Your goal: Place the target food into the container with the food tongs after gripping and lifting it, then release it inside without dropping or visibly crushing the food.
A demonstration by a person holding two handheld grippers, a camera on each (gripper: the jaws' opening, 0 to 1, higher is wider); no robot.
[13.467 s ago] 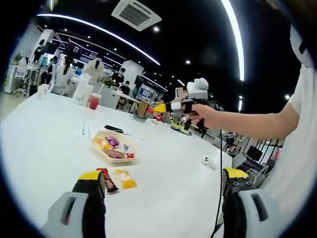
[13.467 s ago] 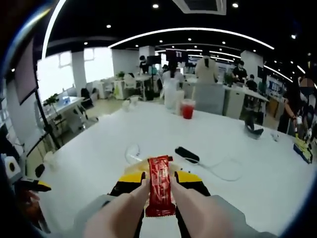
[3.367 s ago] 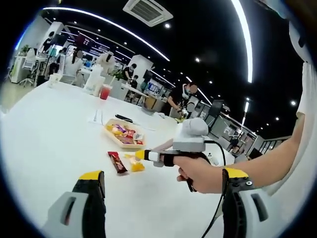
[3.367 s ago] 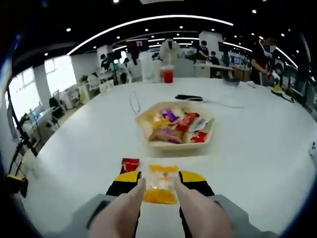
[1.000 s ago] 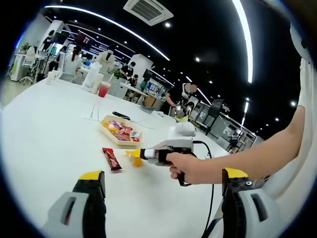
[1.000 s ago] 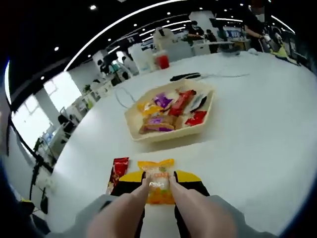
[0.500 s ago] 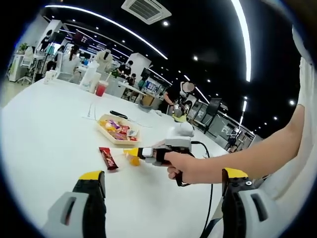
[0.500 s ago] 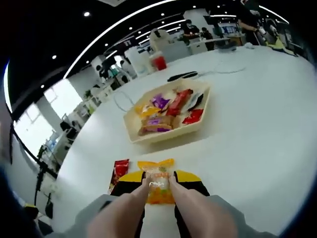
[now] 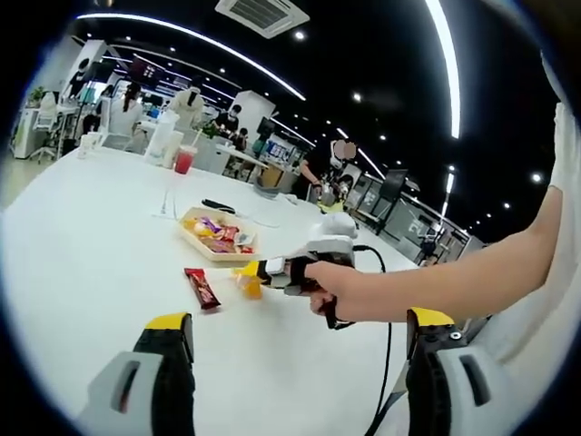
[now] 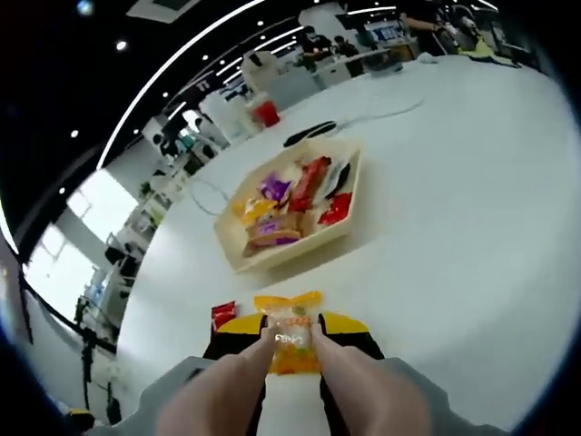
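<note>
My right gripper [image 10: 290, 345] is shut on a yellow-orange snack packet [image 10: 289, 331], held between the tong fingers [image 10: 243, 377] above the white table. A cream tray [image 10: 238, 257] with several wrapped snacks lies ahead of it. A red snack bar [image 10: 222, 316] lies on the table just left of the tongs. In the left gripper view the right gripper [image 9: 247, 270], in a person's hand, holds the yellow packet [image 9: 251, 287] near the red bar [image 9: 201, 287] and short of the tray [image 9: 187, 229]. My left gripper [image 9: 295, 331] is open with nothing between its jaws.
A black cable [image 9: 379, 386] trails from the held gripper. A red drink cup [image 9: 185, 160], a pale jug [image 9: 162, 138] and a black remote [image 9: 219, 207] stand beyond the tray. People and desks are in the background. Bare table [image 10: 472, 218] spreads to the right.
The right gripper has kept its hold on the yellow packet and lifted it a little over the last second; the tray now looks farther off. The left gripper has hardly moved.
</note>
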